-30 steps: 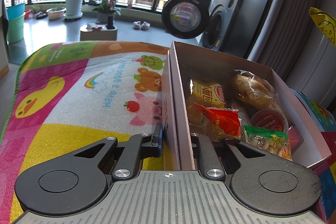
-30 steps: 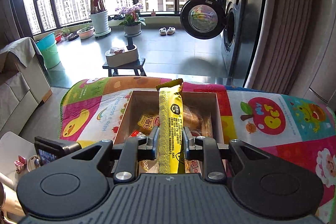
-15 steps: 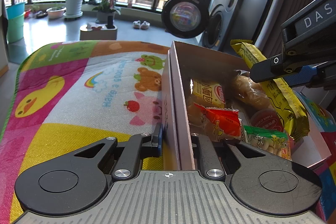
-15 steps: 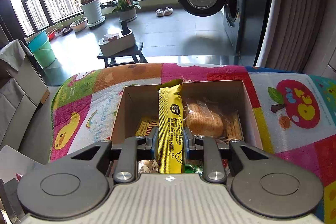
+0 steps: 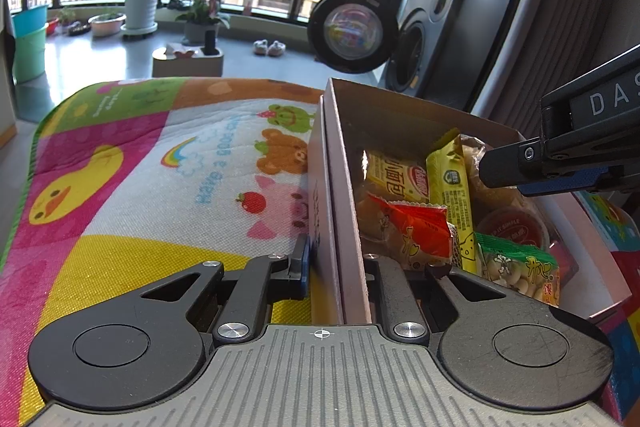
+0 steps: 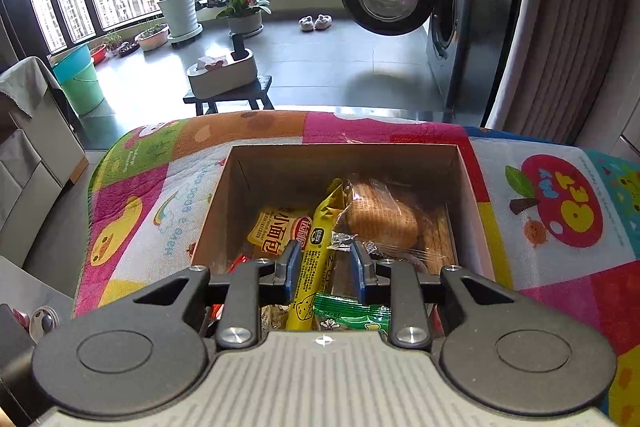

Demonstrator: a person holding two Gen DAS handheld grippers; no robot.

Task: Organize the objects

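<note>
Snack packets fill the cardboard box (image 6: 466,195) on the colourful mat (image 5: 132,187): a long yellow packet (image 6: 314,259) lies among them, beside a wrapped bun (image 6: 380,217), a green packet (image 6: 352,315) and a red packet (image 5: 416,231). The right tongs (image 6: 325,269) hover over the box, spread apart, with the yellow packet lying loose between the fingers. The left tongs (image 5: 335,269) clamp the box's left wall.
</note>
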